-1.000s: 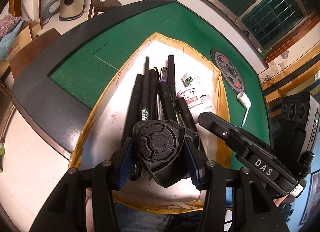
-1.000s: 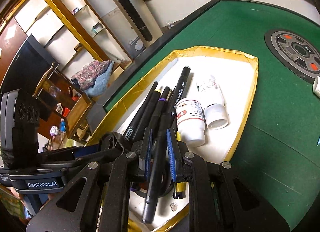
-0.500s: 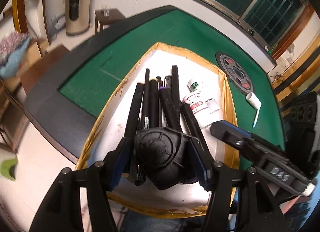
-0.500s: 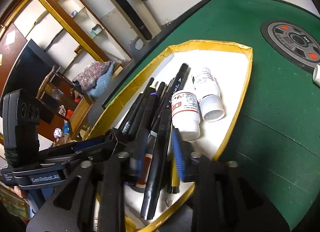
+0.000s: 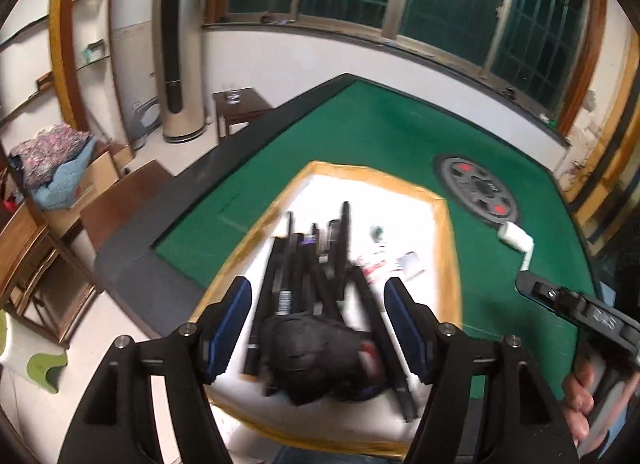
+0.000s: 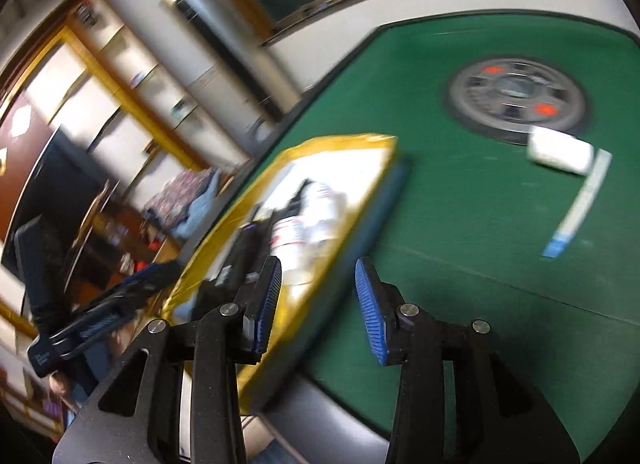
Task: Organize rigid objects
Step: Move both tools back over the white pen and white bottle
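- Left tool [image 5: 318, 326] has let go of the black round object [image 5: 316, 356], now wide open and empty above the tray [image 5: 450, 240].
- Right tool [image 6: 318, 306] released its marker, gaping empty, swung right over the tabletop [image 6: 460, 224].
- Likely next: the toothbrush [image 6: 576, 204].

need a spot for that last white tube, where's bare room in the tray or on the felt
Bare white floor lies at the tray's far end, beyond the markers. Open green felt spans from the tray to the round hub. The tray's near half is crowded: markers, bottles, black case.
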